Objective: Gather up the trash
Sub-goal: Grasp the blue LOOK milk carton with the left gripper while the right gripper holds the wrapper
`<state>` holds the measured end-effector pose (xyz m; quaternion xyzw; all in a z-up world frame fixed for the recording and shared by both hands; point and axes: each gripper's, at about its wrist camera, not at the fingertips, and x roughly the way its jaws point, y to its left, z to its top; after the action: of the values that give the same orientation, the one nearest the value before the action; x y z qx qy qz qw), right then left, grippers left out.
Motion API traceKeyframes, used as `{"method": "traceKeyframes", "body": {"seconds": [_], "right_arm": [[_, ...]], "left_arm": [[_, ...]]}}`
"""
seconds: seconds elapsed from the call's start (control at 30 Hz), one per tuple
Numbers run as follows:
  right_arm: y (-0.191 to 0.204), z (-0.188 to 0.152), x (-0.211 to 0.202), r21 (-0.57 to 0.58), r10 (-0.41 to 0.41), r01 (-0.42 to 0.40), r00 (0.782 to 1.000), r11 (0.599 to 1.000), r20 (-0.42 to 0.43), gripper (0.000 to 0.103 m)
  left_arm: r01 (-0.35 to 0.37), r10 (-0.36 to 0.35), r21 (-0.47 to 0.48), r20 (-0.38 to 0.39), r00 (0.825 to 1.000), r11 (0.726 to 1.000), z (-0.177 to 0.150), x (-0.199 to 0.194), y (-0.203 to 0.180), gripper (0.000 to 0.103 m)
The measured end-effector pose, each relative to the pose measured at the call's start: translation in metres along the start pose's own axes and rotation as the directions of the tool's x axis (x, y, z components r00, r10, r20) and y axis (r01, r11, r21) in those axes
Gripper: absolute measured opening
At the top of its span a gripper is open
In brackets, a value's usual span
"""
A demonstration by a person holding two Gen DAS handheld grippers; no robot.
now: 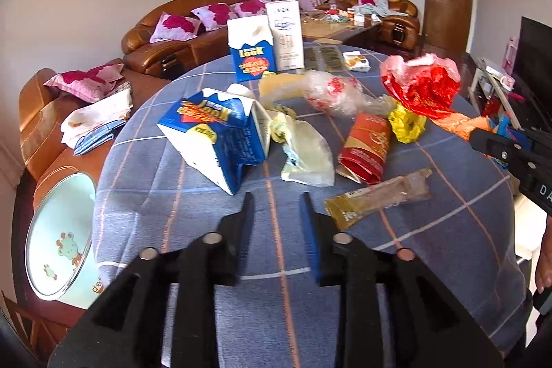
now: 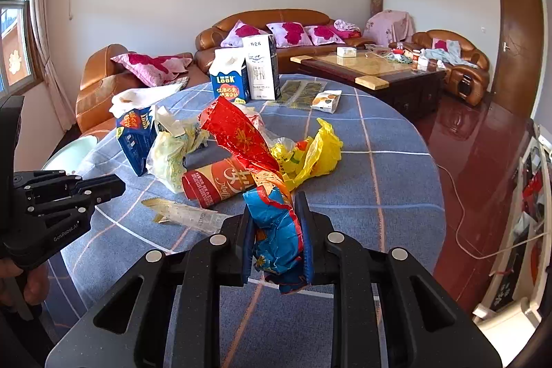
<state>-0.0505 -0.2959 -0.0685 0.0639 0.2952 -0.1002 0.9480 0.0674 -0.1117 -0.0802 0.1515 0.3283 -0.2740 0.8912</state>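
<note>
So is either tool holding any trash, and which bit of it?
The right tool is shut on the red and blue wrapper, pinching its crumpled blue end. The left tool is open and holds nothing.

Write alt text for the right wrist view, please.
The right claw pinches a crumpled blue, red and orange wrapper over a checked tablecloth strewn with trash. Two cartons stand at the back; the left claw is at left.

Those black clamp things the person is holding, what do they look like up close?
Each is a matte black plastic tool with two flat fingers lined in blue. The left gripper and right gripper show round silver pins at their finger joints. Seen from the side, the left one bears small screws and white lettering. No cables or sleeves are visible.
</note>
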Motion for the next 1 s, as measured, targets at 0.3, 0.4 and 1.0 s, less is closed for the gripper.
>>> {"method": "traceKeyframes", "body": {"seconds": [0.3,0.4,1.0], "right_arm": [[0.011,0.012,0.024,0.005,0.026,-0.026,1.000,1.000,0.003,0.023],[0.016,0.015,0.030,0.002,0.035,-0.035,0.999,0.999,0.001,0.023],[0.025,0.019,0.044,0.003,0.055,-0.055,0.998,0.998,-0.027,0.023]], "left_arm": [[-0.132,0.133,-0.061,0.023,0.991,0.989,0.028,0.025,0.031,0.081],[-0.141,0.142,-0.060,0.018,0.990,0.988,0.034,0.039,0.033,0.081],[-0.056,0.054,0.032,0.036,0.998,0.998,0.040,0.050,0.048,0.097]]}}
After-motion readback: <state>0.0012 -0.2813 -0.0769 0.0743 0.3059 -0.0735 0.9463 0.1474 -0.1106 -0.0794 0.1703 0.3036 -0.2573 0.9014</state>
